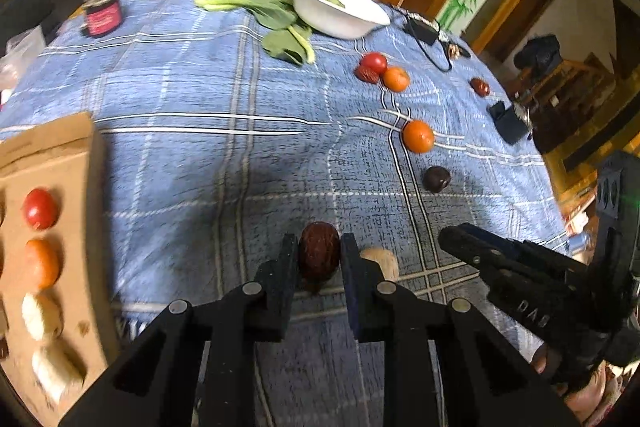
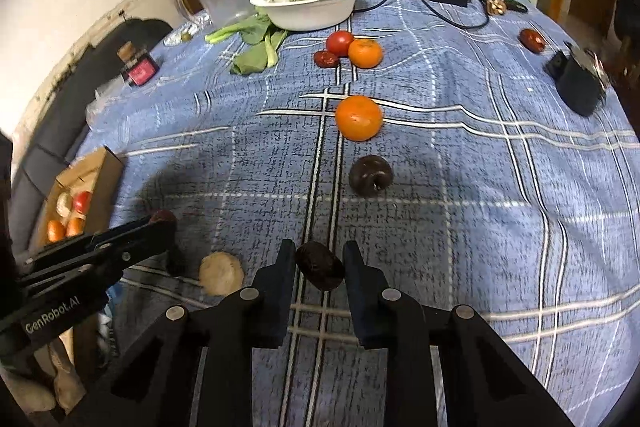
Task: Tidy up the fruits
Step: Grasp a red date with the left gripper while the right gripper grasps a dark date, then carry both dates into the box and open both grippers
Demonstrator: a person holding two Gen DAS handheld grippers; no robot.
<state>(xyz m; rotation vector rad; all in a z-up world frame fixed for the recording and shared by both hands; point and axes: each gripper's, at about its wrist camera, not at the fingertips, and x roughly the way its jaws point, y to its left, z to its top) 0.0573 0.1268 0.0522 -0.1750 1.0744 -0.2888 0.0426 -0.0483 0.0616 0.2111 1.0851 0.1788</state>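
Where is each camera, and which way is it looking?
Left wrist: on the left gripper, looking down along its fingers at a red date it pinches; the right gripper shows at right.
Right wrist: on the right gripper, looking down at a dark date it pinches; the left gripper shows at left.
Both see: the tablecloth, bowl, nearest orange, box.

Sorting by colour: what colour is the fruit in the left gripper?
Dark reddish-brown fruit, clearest in the left wrist view.
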